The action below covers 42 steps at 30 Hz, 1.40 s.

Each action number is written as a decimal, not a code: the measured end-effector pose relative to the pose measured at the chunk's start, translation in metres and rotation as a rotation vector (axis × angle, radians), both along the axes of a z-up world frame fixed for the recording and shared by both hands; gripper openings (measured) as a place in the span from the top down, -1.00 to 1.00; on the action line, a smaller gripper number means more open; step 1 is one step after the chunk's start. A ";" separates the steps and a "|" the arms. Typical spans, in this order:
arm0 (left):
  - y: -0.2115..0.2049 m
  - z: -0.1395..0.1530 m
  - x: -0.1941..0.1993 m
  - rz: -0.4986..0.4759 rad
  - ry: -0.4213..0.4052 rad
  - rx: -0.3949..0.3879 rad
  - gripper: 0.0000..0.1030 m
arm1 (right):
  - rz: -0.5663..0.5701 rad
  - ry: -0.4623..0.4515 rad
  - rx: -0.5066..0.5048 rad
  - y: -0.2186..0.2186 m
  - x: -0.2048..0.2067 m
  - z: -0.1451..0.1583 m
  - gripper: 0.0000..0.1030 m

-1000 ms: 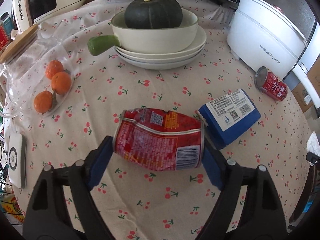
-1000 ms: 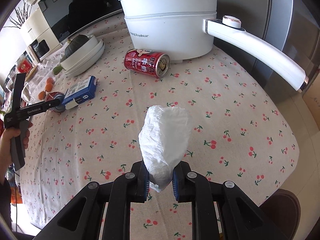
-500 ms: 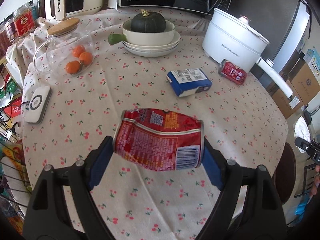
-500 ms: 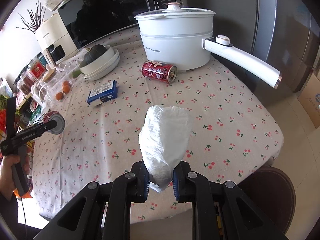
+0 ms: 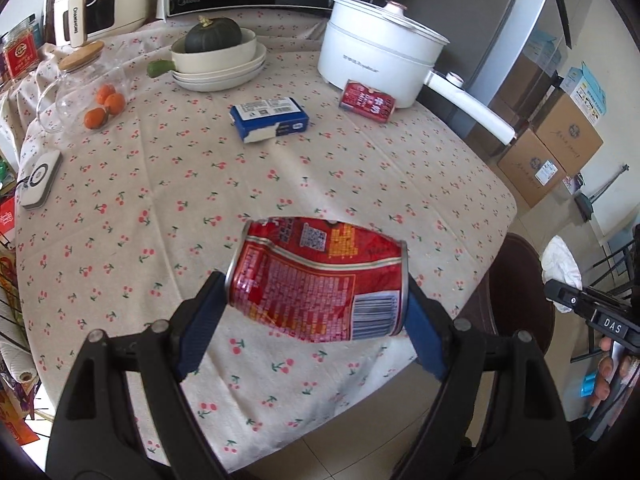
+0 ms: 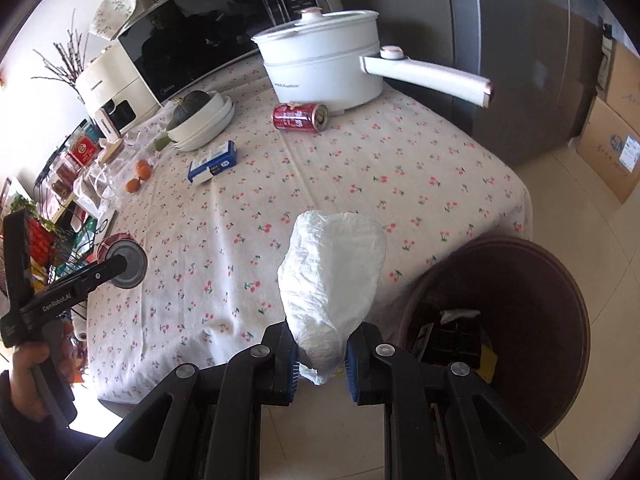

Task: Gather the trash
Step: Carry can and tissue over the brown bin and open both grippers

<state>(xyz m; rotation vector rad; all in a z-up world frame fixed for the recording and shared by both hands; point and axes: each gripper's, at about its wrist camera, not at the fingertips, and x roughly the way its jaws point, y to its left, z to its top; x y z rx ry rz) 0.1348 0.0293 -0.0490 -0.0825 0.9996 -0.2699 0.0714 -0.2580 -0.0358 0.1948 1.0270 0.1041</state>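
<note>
Two pieces of trash are in our grip: our left gripper (image 5: 316, 312) clamps a dented red can (image 5: 320, 280) end to end above the table's (image 5: 360, 184) near edge, and our right gripper (image 6: 321, 364) pinches a crumpled white wad (image 6: 332, 276) beside the dark bin (image 6: 520, 320) at the table's near right corner.

2 red cans (image 5: 320, 282), 1 blue carton (image 5: 269, 119), 3 oranges (image 5: 105, 104), 1 pot (image 5: 380, 64)
</note>
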 end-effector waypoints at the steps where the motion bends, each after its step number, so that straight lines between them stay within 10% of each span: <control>1: -0.007 0.000 -0.002 -0.014 0.000 0.002 -0.63 | 0.001 0.001 0.006 -0.004 -0.003 -0.001 0.62; 29: -0.248 -0.042 -0.034 -0.454 0.030 -0.035 -0.63 | -0.280 0.116 -0.038 -0.183 -0.082 -0.047 0.59; 42: -0.245 -0.042 -0.027 -0.416 0.002 0.054 -0.99 | -0.277 0.130 -0.033 -0.191 -0.080 -0.051 0.59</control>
